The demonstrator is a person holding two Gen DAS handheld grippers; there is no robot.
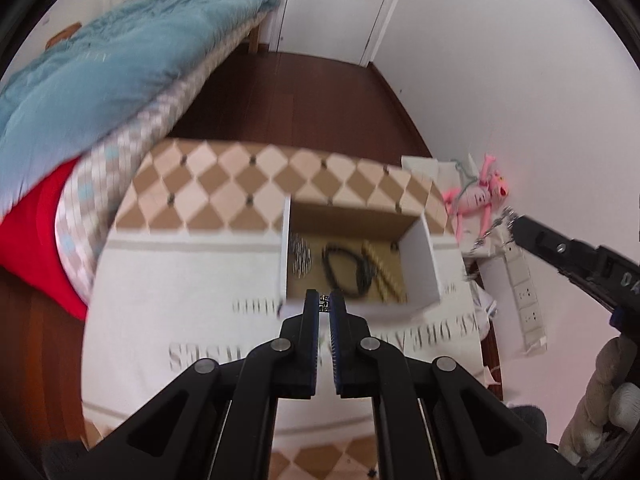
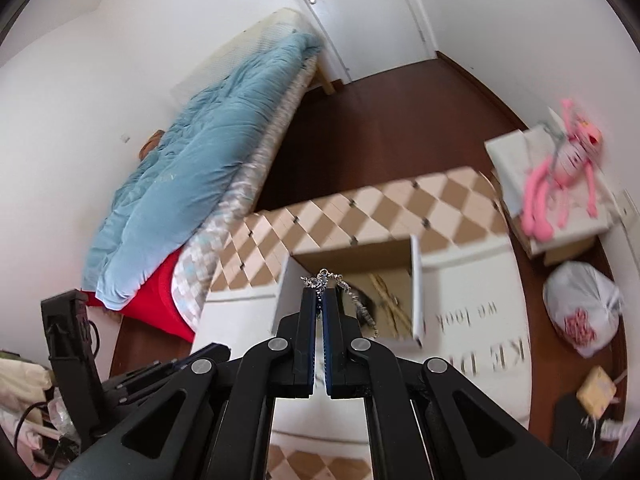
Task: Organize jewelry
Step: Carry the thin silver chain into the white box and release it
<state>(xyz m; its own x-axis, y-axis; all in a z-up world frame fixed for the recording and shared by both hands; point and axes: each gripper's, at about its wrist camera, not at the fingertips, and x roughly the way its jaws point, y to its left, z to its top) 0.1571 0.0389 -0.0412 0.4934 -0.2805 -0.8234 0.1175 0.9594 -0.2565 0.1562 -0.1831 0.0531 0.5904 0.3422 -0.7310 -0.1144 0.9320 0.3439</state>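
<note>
An open white box [image 1: 420, 256] with a brown floor stands on the table. It holds a silver piece [image 1: 301, 258], a black cord [image 1: 344, 270] and a gold chain [image 1: 384, 272]. My left gripper [image 1: 325, 300] is shut on a small silver item [image 1: 324, 303] just before the box's near wall. My right gripper [image 2: 319, 298] is shut on a silver chain [image 2: 352, 296] that dangles over the box [image 2: 416, 280]. The right gripper also shows at the right of the left wrist view [image 1: 516, 226], with the chain [image 1: 494, 226] hanging from it.
A checkered tablecloth [image 1: 256, 184] and a white lettered cloth [image 1: 180, 280] cover the table. A bed with a blue quilt [image 1: 120, 64] is at the left. A pink plush toy [image 2: 560, 172] lies on a box at the right, with a plastic bag [image 2: 580, 304] below it.
</note>
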